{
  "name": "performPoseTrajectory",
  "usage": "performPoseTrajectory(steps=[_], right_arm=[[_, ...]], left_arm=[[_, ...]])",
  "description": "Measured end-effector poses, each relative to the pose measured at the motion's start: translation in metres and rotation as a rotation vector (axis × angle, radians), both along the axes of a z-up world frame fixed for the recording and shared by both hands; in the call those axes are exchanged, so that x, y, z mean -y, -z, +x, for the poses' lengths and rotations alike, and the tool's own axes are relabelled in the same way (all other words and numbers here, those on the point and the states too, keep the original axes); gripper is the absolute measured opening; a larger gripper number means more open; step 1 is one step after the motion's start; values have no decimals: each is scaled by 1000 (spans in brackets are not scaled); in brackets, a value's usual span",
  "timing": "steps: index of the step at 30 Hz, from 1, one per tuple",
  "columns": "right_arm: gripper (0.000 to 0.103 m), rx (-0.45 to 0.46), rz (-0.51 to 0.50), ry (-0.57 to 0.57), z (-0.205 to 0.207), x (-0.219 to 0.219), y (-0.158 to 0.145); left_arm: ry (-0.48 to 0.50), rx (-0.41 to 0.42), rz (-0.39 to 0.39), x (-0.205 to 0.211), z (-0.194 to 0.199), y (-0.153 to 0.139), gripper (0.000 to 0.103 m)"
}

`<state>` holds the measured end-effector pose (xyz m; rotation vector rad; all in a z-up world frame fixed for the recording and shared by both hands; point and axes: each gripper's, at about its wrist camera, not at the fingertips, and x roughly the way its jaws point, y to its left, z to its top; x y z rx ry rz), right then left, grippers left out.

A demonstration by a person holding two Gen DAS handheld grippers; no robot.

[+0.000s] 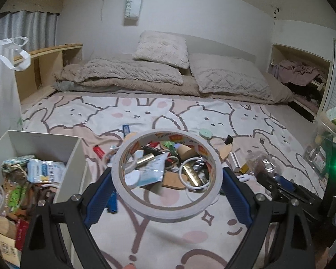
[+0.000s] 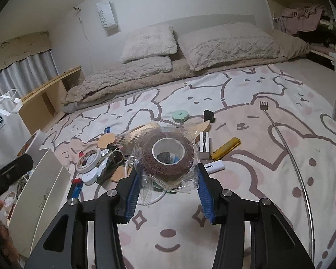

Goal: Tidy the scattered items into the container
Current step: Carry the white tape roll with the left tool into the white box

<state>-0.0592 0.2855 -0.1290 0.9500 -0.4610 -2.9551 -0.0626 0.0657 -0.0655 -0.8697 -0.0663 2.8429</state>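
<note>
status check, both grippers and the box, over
Left gripper shut on white tape roll. Right gripper shut on wrapped brown roll. White box left, part full. Path clear.

White tape roll [image 1: 165, 174]: matt, paper-like band with a printed inner core. Brown roll [image 2: 168, 157]: rough, spongy surface, wrapped in glossy, crinkled clear film. Claw fingers [image 2: 132, 192]: matt black plastic with ribbed blue pads and bright metal screws. Bed sheet [image 2: 246, 179]: soft matt cloth, printed. Container [image 1: 69, 157]: smooth, matt white board. Lighter [image 2: 225, 149]: shiny gold finish. Pillows [image 1: 161, 49]: fluffy cloth.
</note>
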Motion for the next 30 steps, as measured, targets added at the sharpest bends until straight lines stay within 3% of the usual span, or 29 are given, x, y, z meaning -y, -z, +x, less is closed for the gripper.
performPoseTrajectory(steps=[19, 30], right_arm=[[48, -38, 34, 12, 67, 24, -21], [48, -79, 45, 2, 85, 35, -50]], left_arm=[[-24, -48, 9, 51, 47, -27, 93], [-81, -49, 26, 88, 60, -39, 93]])
